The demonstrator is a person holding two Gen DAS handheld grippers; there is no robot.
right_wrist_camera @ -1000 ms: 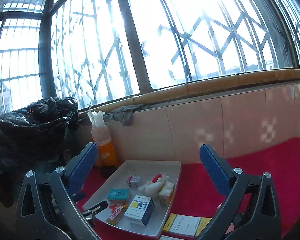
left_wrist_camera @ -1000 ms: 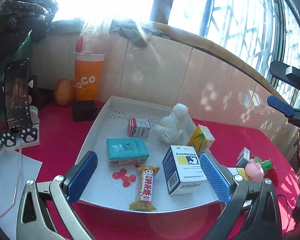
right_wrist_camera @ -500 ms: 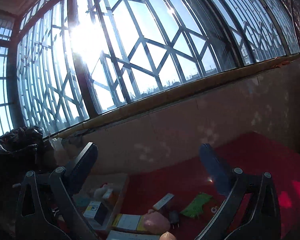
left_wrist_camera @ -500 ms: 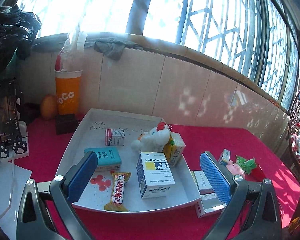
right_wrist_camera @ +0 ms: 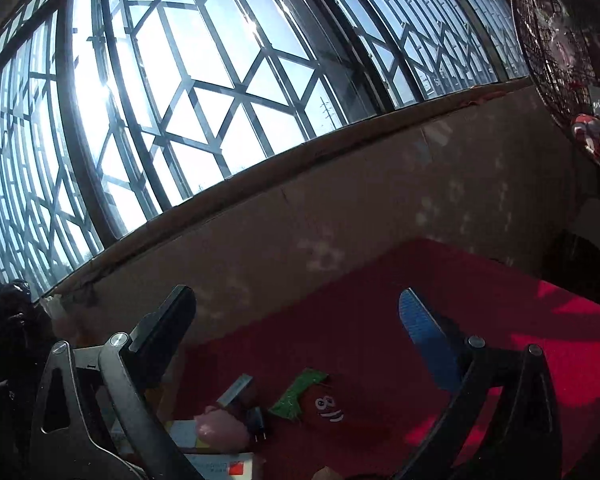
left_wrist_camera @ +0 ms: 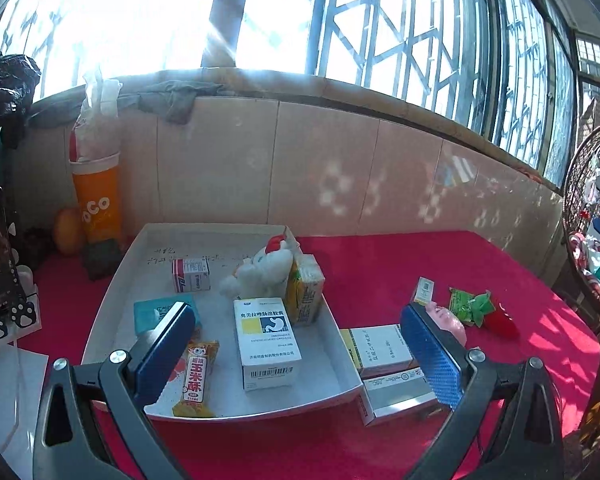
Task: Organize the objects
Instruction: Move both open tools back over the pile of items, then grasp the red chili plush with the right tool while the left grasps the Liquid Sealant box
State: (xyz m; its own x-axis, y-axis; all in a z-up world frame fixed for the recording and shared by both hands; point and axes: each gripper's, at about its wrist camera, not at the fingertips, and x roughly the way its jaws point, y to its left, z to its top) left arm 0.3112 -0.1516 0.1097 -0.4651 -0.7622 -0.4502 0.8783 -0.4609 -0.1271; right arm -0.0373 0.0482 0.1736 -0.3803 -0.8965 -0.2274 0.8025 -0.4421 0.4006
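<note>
A white tray (left_wrist_camera: pixel 112 292) on the red cloth holds a blue-and-white medicine box (left_wrist_camera: pixel 266 344), a white plush toy (left_wrist_camera: pixel 260 276), a yellow drink carton (left_wrist_camera: pixel 306 290), a small red-white box (left_wrist_camera: pixel 191 275), a teal box (left_wrist_camera: pixel 152 314) and a snack bar (left_wrist_camera: pixel 195 374). Right of the tray lie two stacked boxes (left_wrist_camera: pixel 382 346), a pink pig toy (left_wrist_camera: pixel 450 320), a small white box (left_wrist_camera: pixel 424 292), a green packet (left_wrist_camera: pixel 470 306) and a red strawberry toy (right_wrist_camera: pixel 324 404). My left gripper (left_wrist_camera: pixel 298 354) hovers open before the tray. My right gripper (right_wrist_camera: pixel 300 340) is open, held high and tilted over the strawberry toy.
An orange cup (left_wrist_camera: pixel 98 204), an orange fruit (left_wrist_camera: pixel 68 232) and a dark block (left_wrist_camera: pixel 102 254) stand behind the tray by the tiled wall. A phone on a stand (left_wrist_camera: pixel 0 264) is at the left. A wire basket chair (left_wrist_camera: pixel 588 240) is at the right.
My left gripper has pulled back and turned right, so the loose items beside the tray show. My right gripper has swung right and tilted up toward the window, away from the tray.
</note>
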